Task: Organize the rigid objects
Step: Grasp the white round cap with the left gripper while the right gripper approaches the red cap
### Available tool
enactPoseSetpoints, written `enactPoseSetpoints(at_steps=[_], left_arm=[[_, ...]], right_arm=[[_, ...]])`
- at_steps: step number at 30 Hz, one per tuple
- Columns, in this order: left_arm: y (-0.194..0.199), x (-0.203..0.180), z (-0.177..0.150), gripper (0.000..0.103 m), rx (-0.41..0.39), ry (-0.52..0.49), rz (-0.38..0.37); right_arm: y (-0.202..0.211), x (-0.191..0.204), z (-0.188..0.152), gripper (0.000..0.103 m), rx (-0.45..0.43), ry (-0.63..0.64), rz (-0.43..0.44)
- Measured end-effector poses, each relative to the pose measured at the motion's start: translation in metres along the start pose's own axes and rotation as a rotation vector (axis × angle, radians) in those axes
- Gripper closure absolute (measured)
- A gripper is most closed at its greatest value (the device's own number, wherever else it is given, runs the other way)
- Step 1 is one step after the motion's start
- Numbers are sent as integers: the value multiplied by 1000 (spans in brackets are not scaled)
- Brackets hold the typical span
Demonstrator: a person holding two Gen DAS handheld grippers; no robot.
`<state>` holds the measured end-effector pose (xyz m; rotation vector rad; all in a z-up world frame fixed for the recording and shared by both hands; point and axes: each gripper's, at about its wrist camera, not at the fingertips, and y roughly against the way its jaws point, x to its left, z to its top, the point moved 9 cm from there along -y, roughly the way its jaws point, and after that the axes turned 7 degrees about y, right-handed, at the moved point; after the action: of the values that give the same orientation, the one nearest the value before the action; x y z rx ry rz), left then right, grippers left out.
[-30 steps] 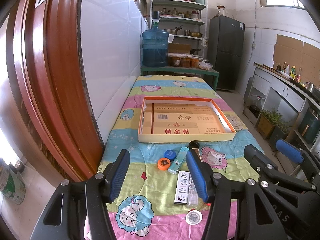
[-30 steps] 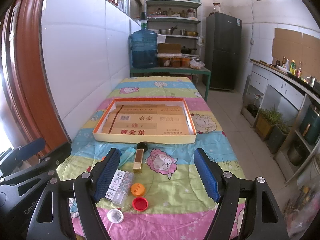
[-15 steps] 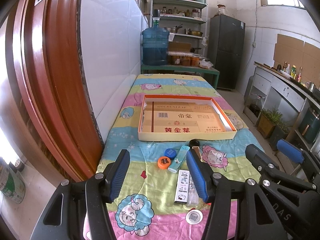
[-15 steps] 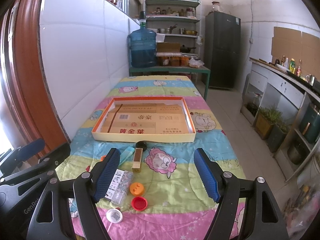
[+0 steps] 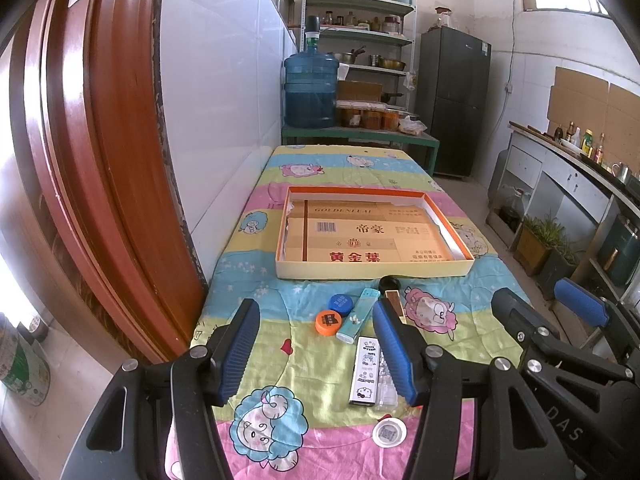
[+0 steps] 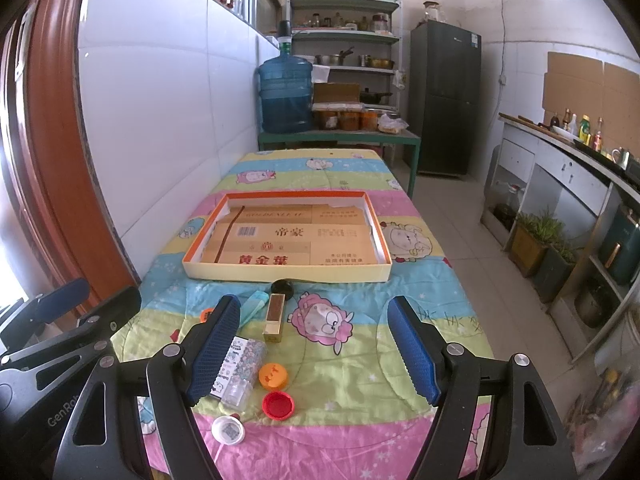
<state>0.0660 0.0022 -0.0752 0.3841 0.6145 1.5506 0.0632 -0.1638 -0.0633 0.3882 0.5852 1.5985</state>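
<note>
A shallow orange-rimmed box (image 5: 376, 270) (image 6: 286, 274) lined with cardboard lies on the cartoon-print cloth. In front of it lie small items: a blue cap (image 5: 340, 304), an orange cap (image 5: 327, 322), a teal lighter (image 5: 357, 315), a white sticker-covered lighter (image 5: 365, 370), a clear case (image 6: 244, 372), a brown-and-cream box (image 6: 275, 317), a black round lid (image 6: 282, 287), an orange cap (image 6: 273, 376), a red cap (image 6: 278, 405) and a white round cap (image 6: 228, 429). My left gripper (image 5: 316, 350) and right gripper (image 6: 314, 350) are both open and empty, above the table's near edge.
A white tiled wall and a red-brown door frame (image 5: 100, 160) run along the left. Beyond the table stand a green bench with a water jug (image 5: 310, 92), shelves and a dark fridge (image 5: 454, 100). A counter and plant pots (image 6: 536, 240) line the right side.
Both grippers have drifted slightly; the views have barely shifted. No object has moved.
</note>
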Motion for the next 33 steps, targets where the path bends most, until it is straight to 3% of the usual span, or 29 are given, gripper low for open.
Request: enactPoseSetpoints(at_steps=[9, 21, 26, 27, 29, 33], left_arm=[[-3, 1, -1, 44, -7, -1, -5], [-21, 26, -32, 44, 22, 15, 14], [-31, 29, -52, 44, 60, 10, -49], [-31, 23, -61, 44, 74, -6, -92], [-32, 8, -77, 44, 112, -52, -181], [-27, -20, -108, 44, 143, -184, -250]], right_arm=[[-4, 0, -8, 25, 10, 0, 11], [-26, 28, -82, 25, 104, 79, 143], [-37, 26, -105, 25, 140, 86, 130], [-38, 22, -107, 25, 145, 80, 127], [-41, 13, -113, 25, 153, 66, 119], [-45, -2, -124, 25, 164, 66, 91]])
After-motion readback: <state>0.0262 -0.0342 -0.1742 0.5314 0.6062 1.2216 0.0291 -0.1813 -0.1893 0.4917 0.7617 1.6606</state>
